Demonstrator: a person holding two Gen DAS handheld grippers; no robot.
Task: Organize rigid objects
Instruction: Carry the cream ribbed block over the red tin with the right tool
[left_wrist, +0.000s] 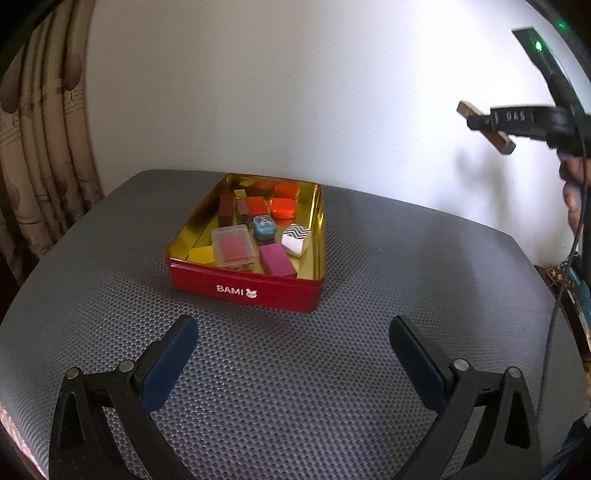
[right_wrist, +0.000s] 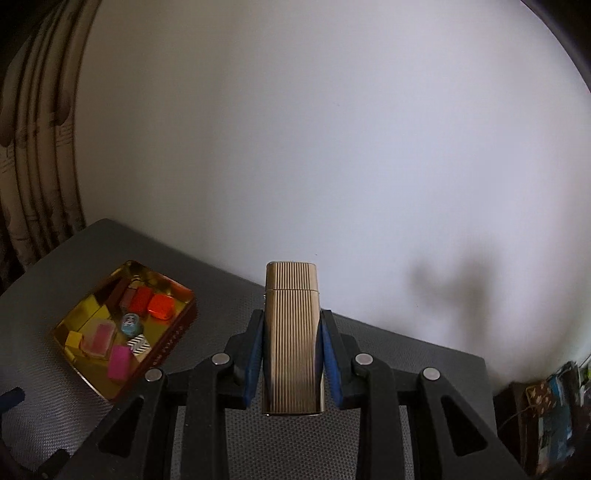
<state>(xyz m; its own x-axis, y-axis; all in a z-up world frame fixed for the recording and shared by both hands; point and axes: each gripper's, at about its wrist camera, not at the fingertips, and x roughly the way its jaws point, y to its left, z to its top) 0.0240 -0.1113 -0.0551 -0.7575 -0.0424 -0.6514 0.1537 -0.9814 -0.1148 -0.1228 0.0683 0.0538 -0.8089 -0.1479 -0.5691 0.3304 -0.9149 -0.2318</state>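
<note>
Aloft, right gripper (right_wrist: 291, 350) clamps a ribbed gold lighter (right_wrist: 292, 332) upright between blue pads; left gripper (left_wrist: 293, 354) gapes empty.

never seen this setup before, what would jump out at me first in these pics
First, the gold ribbed lighter, clamped between the blue pads of the right tongs and held up in the air against the white wall. Next, the red tin with its shiny gold inside, sitting mid-way on the grey mat and filled with small colourful blocks and cases. The left tongs hang open and empty in front of the tin.
</note>
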